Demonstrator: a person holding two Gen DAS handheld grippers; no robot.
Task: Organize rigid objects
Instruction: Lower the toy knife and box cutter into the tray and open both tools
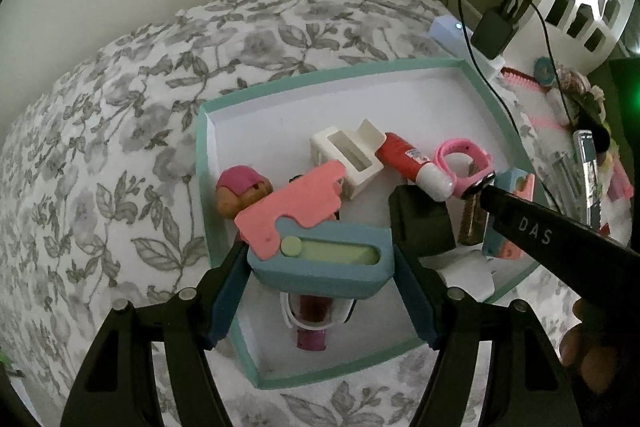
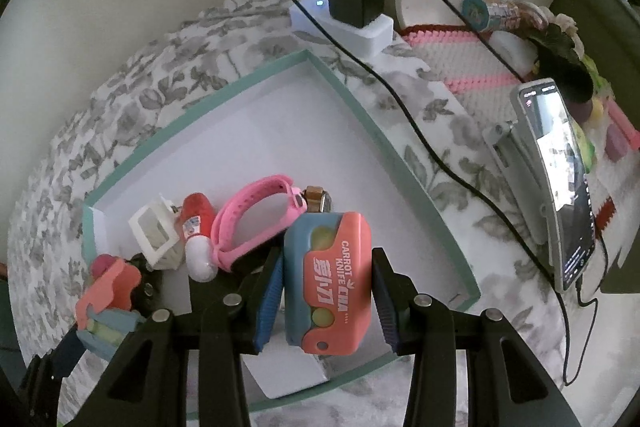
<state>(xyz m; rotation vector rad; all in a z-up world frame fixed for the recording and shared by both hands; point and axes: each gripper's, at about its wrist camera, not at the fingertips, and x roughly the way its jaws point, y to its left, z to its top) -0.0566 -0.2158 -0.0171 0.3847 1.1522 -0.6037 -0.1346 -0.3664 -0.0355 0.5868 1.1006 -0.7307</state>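
Left tool was clamped on a carrot knife toy, held over the tray. Right tool stood apart around a second toy. Best lowered fully onto bare tray floor before release.

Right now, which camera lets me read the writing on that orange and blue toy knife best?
The right wrist view. The carrot knife sits between the right gripper's fingers with its printed label facing the lens. In the left wrist view that knife is mostly hidden behind a dark finger, label unseen.
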